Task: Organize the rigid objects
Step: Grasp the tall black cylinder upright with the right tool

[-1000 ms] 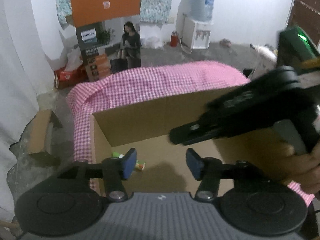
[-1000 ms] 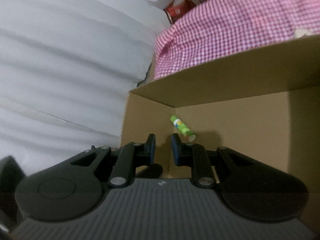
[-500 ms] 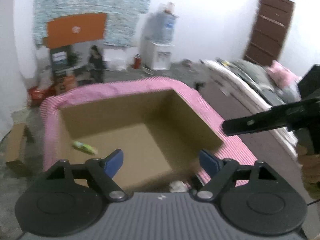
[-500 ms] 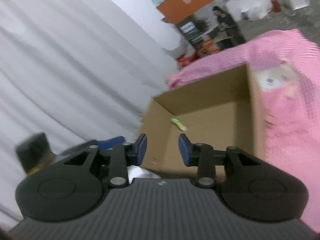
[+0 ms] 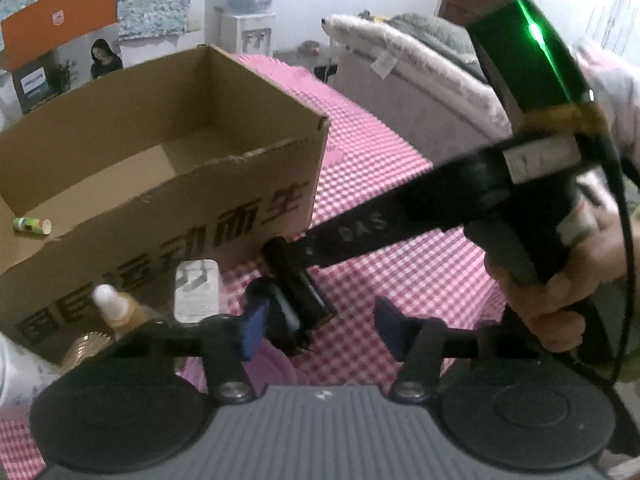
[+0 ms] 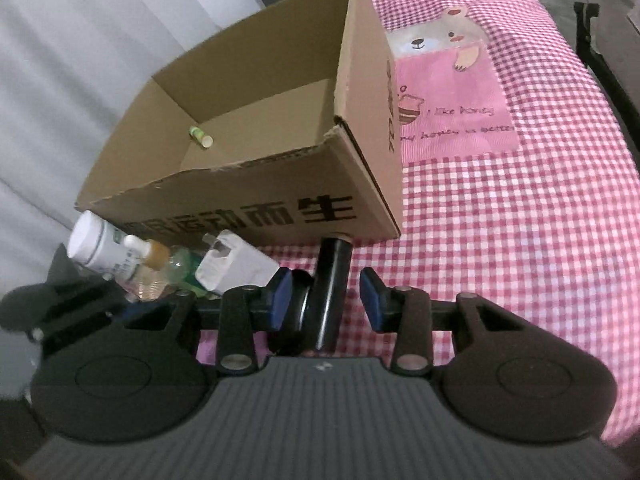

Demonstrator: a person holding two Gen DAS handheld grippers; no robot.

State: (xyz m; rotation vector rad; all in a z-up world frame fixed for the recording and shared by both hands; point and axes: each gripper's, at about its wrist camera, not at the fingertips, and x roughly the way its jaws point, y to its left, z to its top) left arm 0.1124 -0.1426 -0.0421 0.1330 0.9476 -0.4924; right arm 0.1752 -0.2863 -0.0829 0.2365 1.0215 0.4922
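Cardboard box (image 6: pixel 248 200) sits on the pink checked cloth (image 6: pixel 500 240) with just a little green tube (image 6: pixel 201 136) inside; white bottle (image 6: pixel 96 246), dropper bottle (image 6: pixel 146 250) and white charger (image 6: pixel 236 266) are piled out front. Left gripper (image 5: pixel 316 326) has been closing, partly open on nothing. Right gripper (image 6: pixel 326 300) is partly open around a black cylinder (image 6: pixel 332 280), not squeezing it.

On the cardboard box (image 6: pixel 256 208) I can read big black Chinese characters, ending "而生", along its front wall. Right of the box, the pink bear patch (image 6: pixel 452 92) on the checked cloth (image 6: pixel 500 240) says "I like honey". Behind the box, a carton (image 5: pixel 34 82) carries a brand label too blurred for me to read.
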